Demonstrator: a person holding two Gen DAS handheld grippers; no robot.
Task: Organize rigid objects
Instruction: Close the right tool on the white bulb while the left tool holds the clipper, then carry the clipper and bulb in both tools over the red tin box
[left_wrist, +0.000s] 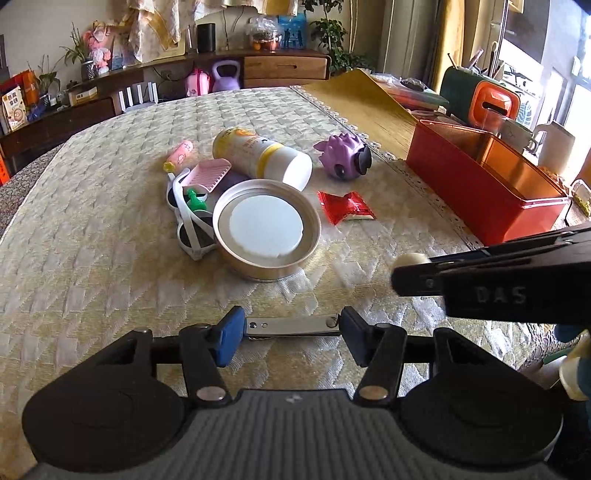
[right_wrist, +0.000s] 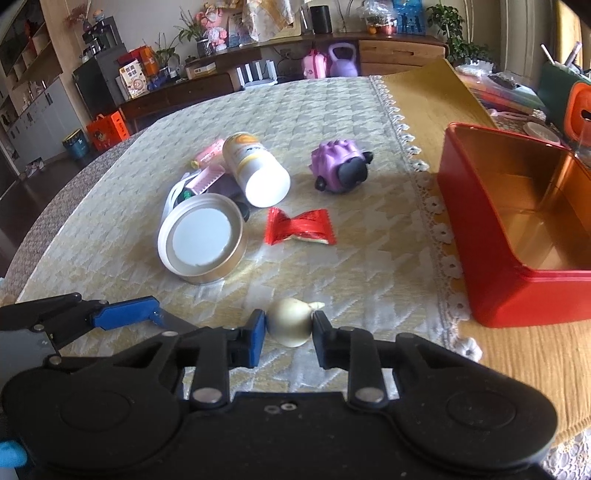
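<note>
The left gripper (left_wrist: 291, 330) was seen part-way closed with both pads against the ends of a flat metal nail clipper (left_wrist: 291, 326), which lay on the tablecloth (left_wrist: 92, 240); whether it had been lifted clear of the cloth could not be told. The right gripper (right_wrist: 289, 328) was closed nearly all the way on a small cream-coloured bulb-shaped object (right_wrist: 290, 325), whose underside was hidden and whose nature could not be made out. The white sunglasses (left_wrist: 190, 232) were largely covered by a pink comb (left_wrist: 208, 175), a small green item (left_wrist: 195, 199) and the round tin lid (left_wrist: 266, 229), which lay open side up beside them. A yellow-and-white bottle (left_wrist: 262, 157) lay on its side behind the lid, its label too blurred to be read, and a pink tube (left_wrist: 179, 155) was partly hidden behind it in the right wrist view. A purple toy (right_wrist: 341, 168) and a red wrapper (right_wrist: 299, 230) lay apart from the pile. The open red tin box (right_wrist: 517, 236) stood on a yellow runner (right_wrist: 417, 107) at the right and was cut off by the edge of the picture. The cloth was cream, woven and lace-edged. Behind it a wooden sideboard (left_wrist: 284, 68), plants and a purple kettlebell (left_wrist: 227, 75) were seen in a sunlit room.
</note>
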